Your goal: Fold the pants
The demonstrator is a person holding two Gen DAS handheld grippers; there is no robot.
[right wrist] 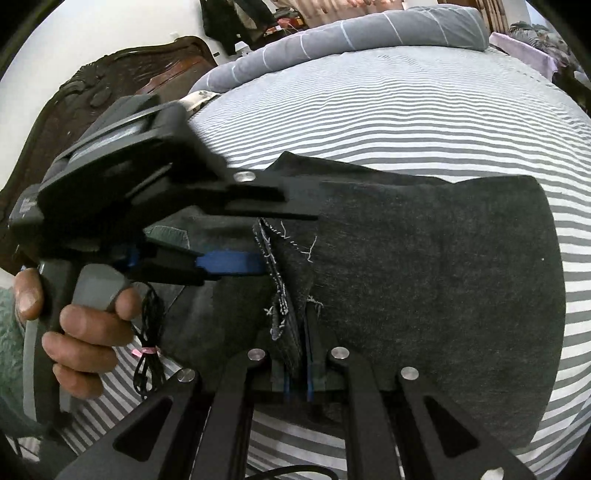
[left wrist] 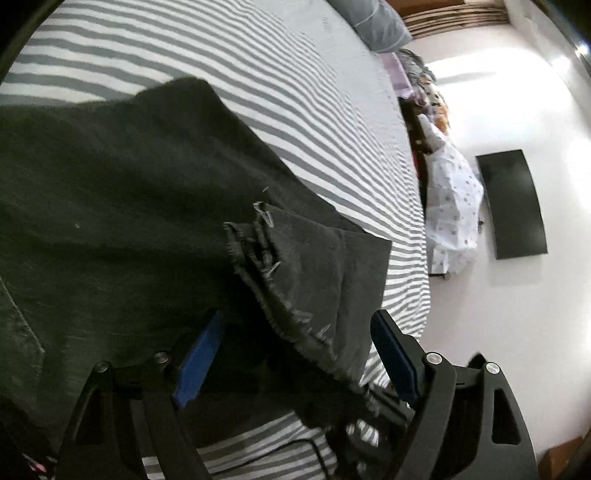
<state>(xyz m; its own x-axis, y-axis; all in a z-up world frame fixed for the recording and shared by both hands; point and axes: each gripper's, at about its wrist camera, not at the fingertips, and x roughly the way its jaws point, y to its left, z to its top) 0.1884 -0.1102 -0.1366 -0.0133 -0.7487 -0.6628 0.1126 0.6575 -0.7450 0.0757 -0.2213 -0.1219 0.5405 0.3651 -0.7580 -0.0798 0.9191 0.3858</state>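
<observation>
Currently the dark pants [right wrist: 424, 280] lie folded on the grey-striped bedsheet [right wrist: 388, 110], frayed hem raised. Beyond: grey pillow [right wrist: 351, 33], carved wooden headboard [right wrist: 92, 96], white wall with a black TV [left wrist: 511, 205], a clothes pile [left wrist: 454, 206]. My right gripper [right wrist: 297, 365] is clamped on the hem [right wrist: 284, 321]. My left gripper [left wrist: 295, 354] stands wide apart, hem between its blue pads [left wrist: 197, 365]. Left hand [right wrist: 77, 325] grips the handle, partly blocking the sheet.
</observation>
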